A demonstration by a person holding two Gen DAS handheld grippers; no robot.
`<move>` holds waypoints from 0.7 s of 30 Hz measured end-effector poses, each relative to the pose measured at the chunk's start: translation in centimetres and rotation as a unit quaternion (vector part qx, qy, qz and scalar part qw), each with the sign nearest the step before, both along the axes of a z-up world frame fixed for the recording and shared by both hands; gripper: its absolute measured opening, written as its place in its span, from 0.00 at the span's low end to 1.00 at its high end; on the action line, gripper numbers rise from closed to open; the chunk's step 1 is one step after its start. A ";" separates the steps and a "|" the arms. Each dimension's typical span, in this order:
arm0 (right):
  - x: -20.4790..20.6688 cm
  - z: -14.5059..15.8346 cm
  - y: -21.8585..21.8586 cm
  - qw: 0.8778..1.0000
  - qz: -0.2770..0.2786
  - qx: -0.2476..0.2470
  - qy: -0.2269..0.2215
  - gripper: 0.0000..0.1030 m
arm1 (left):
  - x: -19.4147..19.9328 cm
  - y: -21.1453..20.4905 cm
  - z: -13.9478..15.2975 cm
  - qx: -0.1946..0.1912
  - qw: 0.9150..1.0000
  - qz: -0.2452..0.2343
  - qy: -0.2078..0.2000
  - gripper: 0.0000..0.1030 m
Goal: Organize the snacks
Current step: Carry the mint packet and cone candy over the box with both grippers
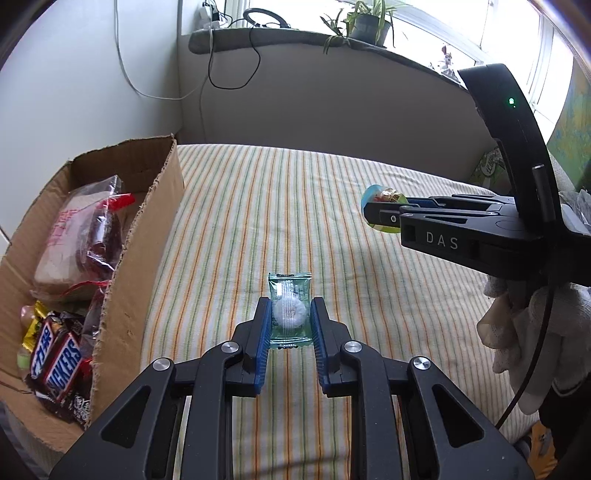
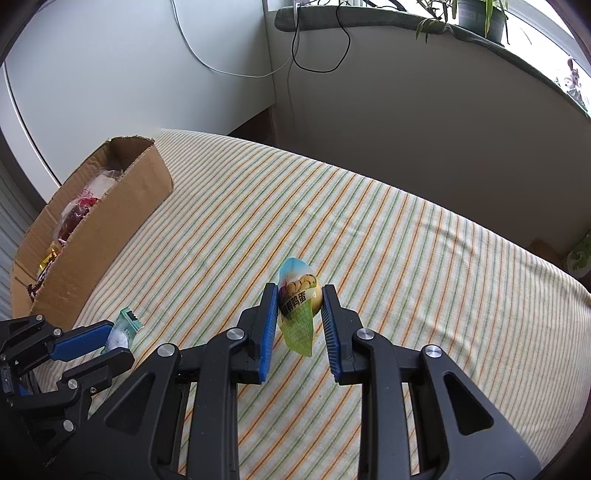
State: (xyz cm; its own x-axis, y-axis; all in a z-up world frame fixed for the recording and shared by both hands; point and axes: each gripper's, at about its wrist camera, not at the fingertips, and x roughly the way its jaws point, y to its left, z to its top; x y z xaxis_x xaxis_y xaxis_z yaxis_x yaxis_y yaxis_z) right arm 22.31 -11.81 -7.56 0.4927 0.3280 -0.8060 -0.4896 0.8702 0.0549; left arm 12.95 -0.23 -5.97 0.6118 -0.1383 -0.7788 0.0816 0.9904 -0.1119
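My left gripper [image 1: 290,309] is shut on a small green-wrapped candy packet [image 1: 289,295] with a white round sweet inside, held just above the striped bedsheet [image 1: 295,192]. In the right wrist view the same packet [image 2: 123,328] shows between the left gripper's [image 2: 117,341] blue pads at lower left. My right gripper [image 2: 300,301] is shut on a blue-and-green quail egg snack pouch [image 2: 297,314], lifted above the sheet. From the left wrist view that pouch [image 1: 380,197] pokes out of the right gripper [image 1: 373,212] at right. A cardboard box [image 1: 122,280] of snacks stands at left.
The box [image 2: 110,229] holds a Snickers bar [image 1: 59,362], a clear bag with red print [image 1: 83,236] and other wrappers. A gloved hand [image 1: 517,325] holds the right gripper. A windowsill with a potted plant [image 1: 365,22] and dangling cables [image 1: 229,66] lies behind the bed.
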 end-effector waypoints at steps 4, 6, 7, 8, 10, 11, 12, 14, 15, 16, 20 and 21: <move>-1.3 1.2 -0.7 1.000 -0.006 0.007 -0.006 0.24 | -1.2 0.2 1.5 -0.005 1.000 -0.004 -0.017 0.19; -1.9 1.9 -0.8 1.000 -0.006 0.010 -0.009 0.24 | -1.9 0.7 2.2 -0.006 1.000 -0.005 -0.028 0.19; -2.2 2.2 -0.9 1.000 -0.006 0.012 -0.011 0.24 | -2.3 0.9 2.6 -0.007 0.999 -0.006 -0.033 0.19; -2.5 2.6 -0.8 1.000 -0.005 0.013 -0.013 0.24 | -2.6 1.2 2.9 -0.007 0.999 -0.006 -0.038 0.19; -3.1 3.3 -0.5 1.000 -0.004 0.016 -0.017 0.24 | -3.3 1.7 3.7 -0.009 0.999 -0.006 -0.046 0.19; -3.4 3.6 -0.2 1.000 -0.002 0.017 -0.019 0.24 | -3.6 2.1 4.0 -0.011 0.999 -0.006 -0.049 0.19; -3.7 3.9 0.2 1.000 0.000 0.018 -0.021 0.24 | -3.9 2.4 4.3 -0.013 0.999 -0.006 -0.052 0.19; -4.1 4.5 1.1 0.999 0.004 0.019 -0.025 0.24 | -4.1 3.3 4.4 -0.014 0.998 -0.004 -0.059 0.19; -4.5 4.8 1.5 0.999 0.006 0.020 -0.027 0.24 | -4.3 3.8 4.6 -0.014 0.998 -0.003 -0.061 0.19; -4.6 5.0 1.9 0.999 0.008 0.020 -0.029 0.24 | -4.4 4.3 4.6 -0.015 0.998 -0.001 -0.063 0.19; -5.3 5.8 3.9 0.999 0.018 0.020 -0.033 0.24 | -5.1 5.9 5.1 -0.015 0.997 0.007 -0.073 0.19; -5.4 5.9 4.5 0.999 0.020 0.022 -0.032 0.24 | -5.2 6.5 5.2 -0.015 0.997 0.009 -0.076 0.19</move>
